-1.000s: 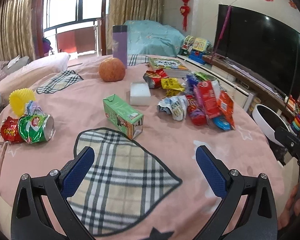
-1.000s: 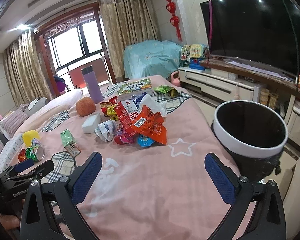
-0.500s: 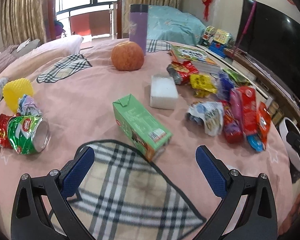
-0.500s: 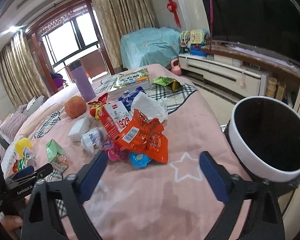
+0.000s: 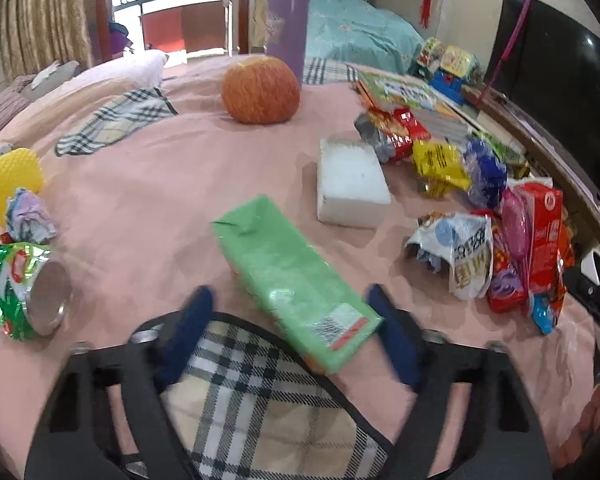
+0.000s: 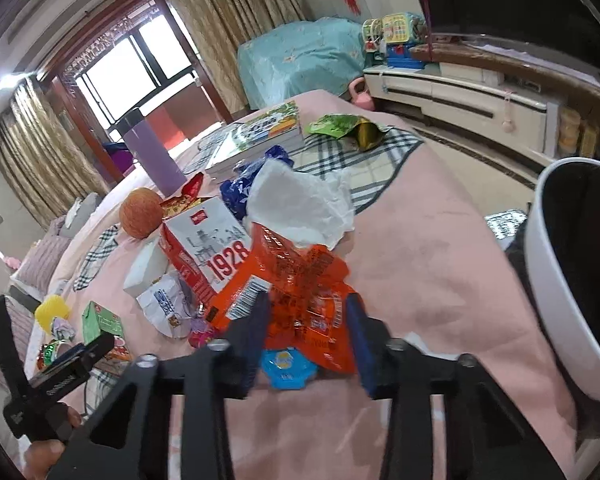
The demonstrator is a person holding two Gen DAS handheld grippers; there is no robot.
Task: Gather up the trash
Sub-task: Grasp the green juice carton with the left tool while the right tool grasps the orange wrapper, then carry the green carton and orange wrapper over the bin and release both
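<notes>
Cartons and wrappers, both hands in at once on the pink bedspread (image 5: pixel 140 184); left gripper (image 5: pixel 290 312) is over the near end of the green carton (image 5: pixel 292 280), jaws closing with that end between them; right pad looks to be at the carton's edge, left pad apart from it with bare cloth between, so no grip yet; the carton's long axis runs slantwise away and to the left, so the jaws straddle it across the narrow way, a fair line for a pinch. Right gripper (image 6: pixel 308 316) is at the near edge of the wrapper heap, jaws closing and already narrow, the orange wrapper (image 6: pixel 300 280) between them; whether the pads have bitten I can't tell, motion blur smears them; a blue piece (image 6: pixel 286 366) lies just below. The white-rimmed bin (image 6: pixel 548 280) stands off the bed's edge on the right hand's side; my call is the right has the shorter carry, the left must cross over the heap.
</notes>
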